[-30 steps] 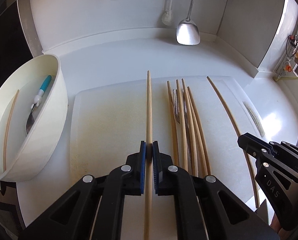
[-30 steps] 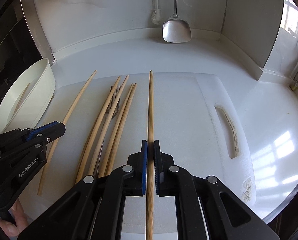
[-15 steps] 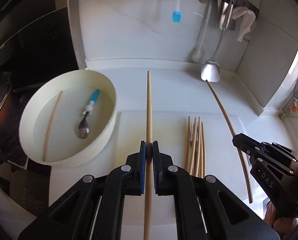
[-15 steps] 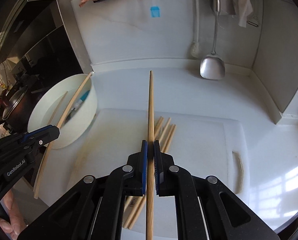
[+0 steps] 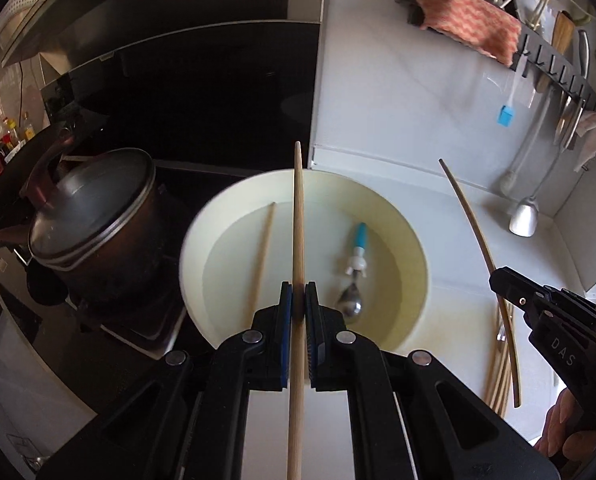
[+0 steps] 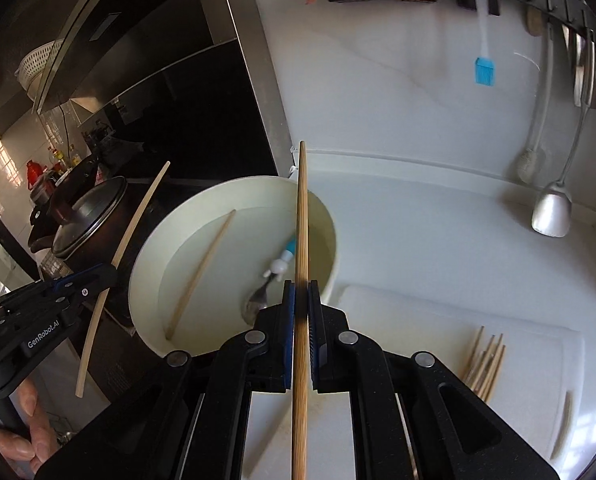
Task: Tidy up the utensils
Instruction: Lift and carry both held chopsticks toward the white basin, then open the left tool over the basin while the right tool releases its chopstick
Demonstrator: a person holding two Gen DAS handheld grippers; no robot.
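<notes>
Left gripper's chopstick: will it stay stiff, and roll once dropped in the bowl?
The chopstick looks rigid: it juts straight past the fingers without sagging. Round and thin, it would probably roll inside the bowl until stopped by the wall.

R tongs [image 6: 301, 300] clamp chopstick [image 6: 301, 216] w/ tip over bowl [image 6: 234, 196].

You hold one bamboo chopstick [image 5: 298, 240] at 12 o'clock above the cream bowl [image 5: 413, 248]; inside lie a second chopstick [image 5: 262, 258] and blue-handled spoon [image 5: 355, 272].
</notes>
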